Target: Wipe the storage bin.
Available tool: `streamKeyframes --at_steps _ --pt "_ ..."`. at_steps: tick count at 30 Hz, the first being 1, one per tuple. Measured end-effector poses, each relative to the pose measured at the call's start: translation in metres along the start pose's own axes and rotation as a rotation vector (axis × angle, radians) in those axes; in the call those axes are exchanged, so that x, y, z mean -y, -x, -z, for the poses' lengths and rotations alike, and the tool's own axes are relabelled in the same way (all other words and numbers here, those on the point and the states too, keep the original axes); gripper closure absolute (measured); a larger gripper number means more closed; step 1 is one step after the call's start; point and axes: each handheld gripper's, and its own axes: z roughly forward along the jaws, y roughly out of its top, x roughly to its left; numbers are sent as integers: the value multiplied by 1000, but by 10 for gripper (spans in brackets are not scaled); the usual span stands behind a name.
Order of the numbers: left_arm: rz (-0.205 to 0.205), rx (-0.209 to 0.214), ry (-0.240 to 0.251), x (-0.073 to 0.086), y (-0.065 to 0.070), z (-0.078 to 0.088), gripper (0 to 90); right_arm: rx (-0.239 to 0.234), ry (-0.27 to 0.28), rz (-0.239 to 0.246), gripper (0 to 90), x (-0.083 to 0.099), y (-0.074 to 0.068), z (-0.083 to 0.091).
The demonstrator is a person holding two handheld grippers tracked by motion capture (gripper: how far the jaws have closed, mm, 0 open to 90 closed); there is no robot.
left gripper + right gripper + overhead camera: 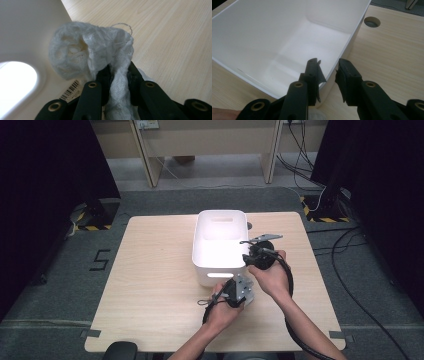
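My left gripper (231,288) is shut on a wad of white open-weave cloth (87,50), which bulges past its fingertips (105,75). It hangs low over the table, just in front of the white plastic bin (215,265), near the bin's handle cutout (15,82). My right gripper (249,256) sits at the bin's near right corner. In the right gripper view its jaws (329,63) stand apart on either side of the bin's rim (342,53). A sliver of table shows between the wall and the right pad (343,75). The bin's inside (294,42) looks bare.
The bin stands mid-table on a light wooden tabletop (155,270) with a round cable hole (372,22) beside it. A barcode label (70,90) is stuck on the bin's front wall. Cables trail from both grippers over the table's near edge.
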Motion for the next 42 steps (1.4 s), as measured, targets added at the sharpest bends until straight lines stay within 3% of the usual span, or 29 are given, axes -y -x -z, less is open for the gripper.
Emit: streamKeyframes --at_steps 12,22,27,29,34,37,42 --pt "-16 -30 88 -29 -6 22 777 -6 -3 -3 706 0 0 0" --pt "-32 -38 90 -35 -6 27 776 -16 -4 -4 693 0 0 0" --pt "-39 -28 78 -31 -4 33 775 -28 -16 -10 645 -1 1 -1" --pt "-4 -9 91 -27 -3 41 775 -26 -18 -21 591 0 2 -3" --pt "17 -8 91 -11 -4 67 775 -18 -5 -50 525 -2 9 -3" --pt "45 -21 85 0 -16 90 775 -19 -6 -67 509 -2 10 -2" --pt "103 -96 97 19 -44 136 775 -21 -13 -85 499 -3 11 -4"
